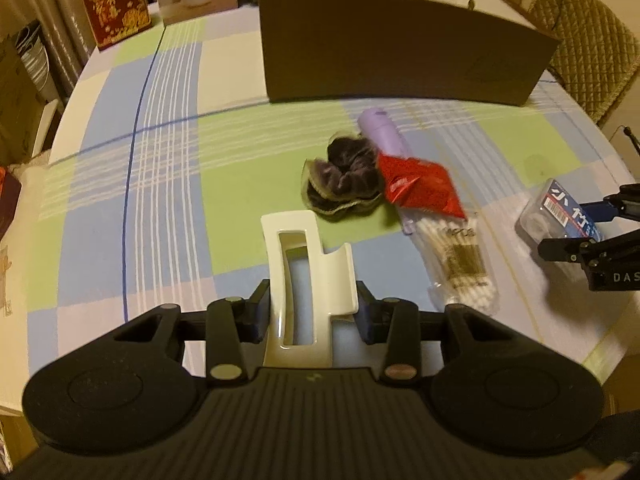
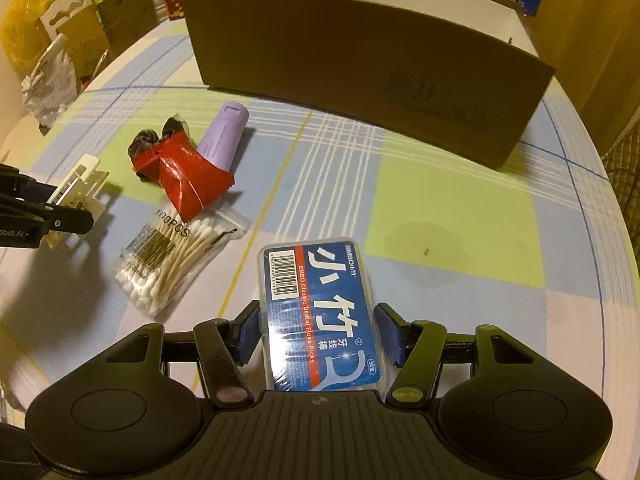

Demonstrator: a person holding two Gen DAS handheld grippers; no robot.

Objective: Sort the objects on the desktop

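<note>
- The cream hair claw clip (image 1: 308,280) sits between the fingers of the left gripper (image 1: 312,312), pinched on both flanks by the blue pads (image 1: 262,312) and pointing forward over the checked tablecloth (image 1: 168,184). It looks light and rigid, with smooth plastic that could slip or twist; gripping it across the solid body rather than the teeth seems safest.
- The floss pick box (image 2: 320,312) lies flat between the fingers of the right gripper (image 2: 318,334), which are pressed against its long sides. It appears to be a light, stiff plastic case under a glossy wrap, so a firm squeeze at mid-length suits it.
- Resting on the cloth, well ahead of both tools, are the cotton swab bag (image 2: 172,264), soft and crinkly, the red packet (image 2: 188,180) lying partly over it, the purple tube (image 2: 222,136) and the dark scrunchie (image 1: 344,180), all touching or overlapping in one cluster.
- The brown box (image 2: 360,76) stands beyond the cluster at the far side of the table, likely the sorting destination; both held items must clear its tall front wall.
</note>
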